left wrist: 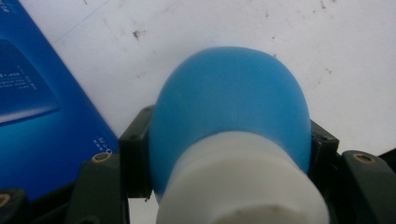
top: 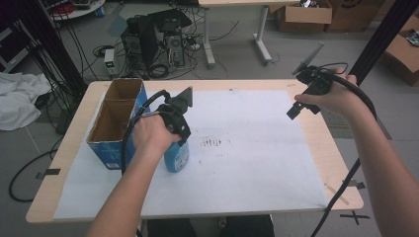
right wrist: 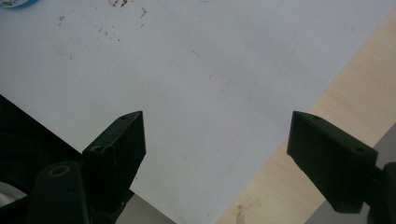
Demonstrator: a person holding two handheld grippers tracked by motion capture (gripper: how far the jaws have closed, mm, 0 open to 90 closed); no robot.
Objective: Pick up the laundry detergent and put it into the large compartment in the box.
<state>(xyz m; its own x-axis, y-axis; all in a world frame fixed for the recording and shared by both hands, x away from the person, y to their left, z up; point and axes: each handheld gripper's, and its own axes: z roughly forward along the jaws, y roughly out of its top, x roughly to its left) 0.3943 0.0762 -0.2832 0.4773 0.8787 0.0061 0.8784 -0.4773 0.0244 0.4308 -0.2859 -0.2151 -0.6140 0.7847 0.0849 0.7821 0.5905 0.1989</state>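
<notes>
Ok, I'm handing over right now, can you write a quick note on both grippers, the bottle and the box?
Left gripper: shut on the blue bottle, jaws on either side of its body just below the white cap. The bottle is upright beside the blue box, on the white sheet.
Right gripper: open, holds nothing, raised near the table's right edge.
Done: bottle gripped.
Left: probably putting it into the open box; both compartments look empty.

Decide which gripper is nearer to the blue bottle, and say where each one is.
Left. The left gripper has its jaws shut on the blue bottle beside the cardboard box; the right gripper hangs open over the table's far right edge.
</notes>
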